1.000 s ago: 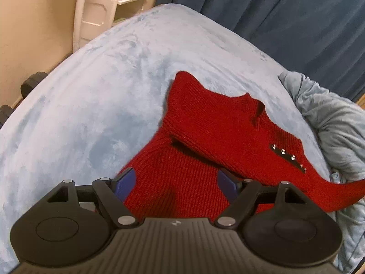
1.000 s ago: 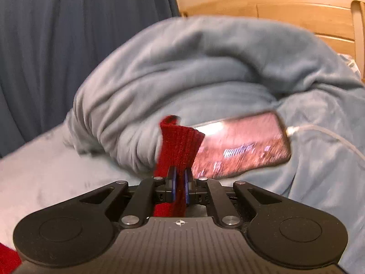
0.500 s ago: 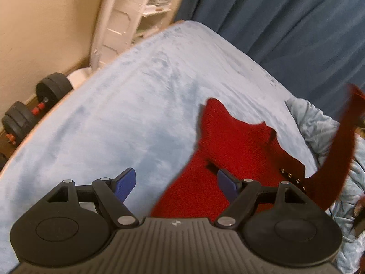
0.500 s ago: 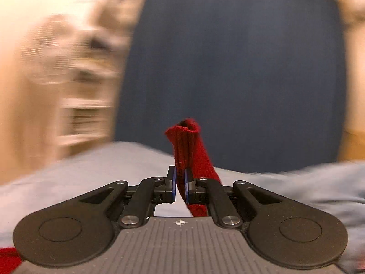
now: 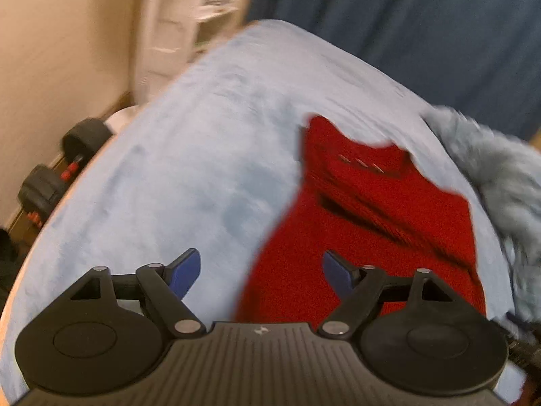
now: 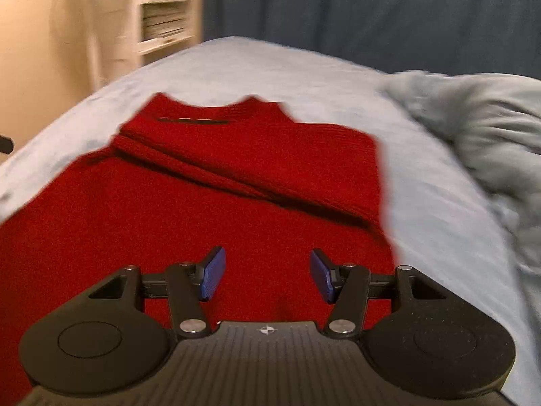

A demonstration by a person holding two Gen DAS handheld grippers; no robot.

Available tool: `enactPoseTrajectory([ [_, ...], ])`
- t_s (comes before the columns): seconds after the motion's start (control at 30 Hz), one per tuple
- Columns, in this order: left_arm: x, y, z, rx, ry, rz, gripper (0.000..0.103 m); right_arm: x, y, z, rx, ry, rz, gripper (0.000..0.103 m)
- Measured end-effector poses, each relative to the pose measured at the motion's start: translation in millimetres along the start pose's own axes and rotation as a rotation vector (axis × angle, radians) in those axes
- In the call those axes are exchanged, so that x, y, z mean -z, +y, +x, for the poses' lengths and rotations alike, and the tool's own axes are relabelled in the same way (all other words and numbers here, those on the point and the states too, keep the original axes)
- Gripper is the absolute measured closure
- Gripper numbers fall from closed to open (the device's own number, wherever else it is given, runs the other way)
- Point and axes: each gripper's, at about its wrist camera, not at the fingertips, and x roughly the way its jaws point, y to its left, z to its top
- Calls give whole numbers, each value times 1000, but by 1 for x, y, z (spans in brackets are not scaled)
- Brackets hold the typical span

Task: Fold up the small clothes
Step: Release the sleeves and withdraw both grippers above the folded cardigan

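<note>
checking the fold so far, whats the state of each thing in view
sweater: lying flat on the bed, both sleeves folded across the chest
left gripper: open, holding nothing
right gripper: open, holding nothing, above the sweater
blanket: bunched up beside the sweater
bed: covered by a smooth light blue sheet

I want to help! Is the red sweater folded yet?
Partly folded: the red sweater has a sleeve laid across its chest; the body lies spread.

Left of your left fingers (image 5: 184, 272) the bed (image 5: 189, 155) lies bare; right of your right fingers (image 6: 321, 275), the blanket (image 6: 480, 128) bunches.
</note>
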Motion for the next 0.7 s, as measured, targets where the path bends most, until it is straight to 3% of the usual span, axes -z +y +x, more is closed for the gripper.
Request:
enactPoseTrajectory([
  [0.1,32,-30,-27,36,31,92,3,12,-2,-54,6,-39,47,35],
  [0.3,96,-64,-93,82,73,167,1,37,19,-134,-65,-82,103,27],
  [0.6,147,-103,-171,92,-44,331,1,70,46,-222,-88,-127,92,23],
  [0.7,158,-115,-188,96,-62,398,1,74,48,-238,-77,-189,112,21],
])
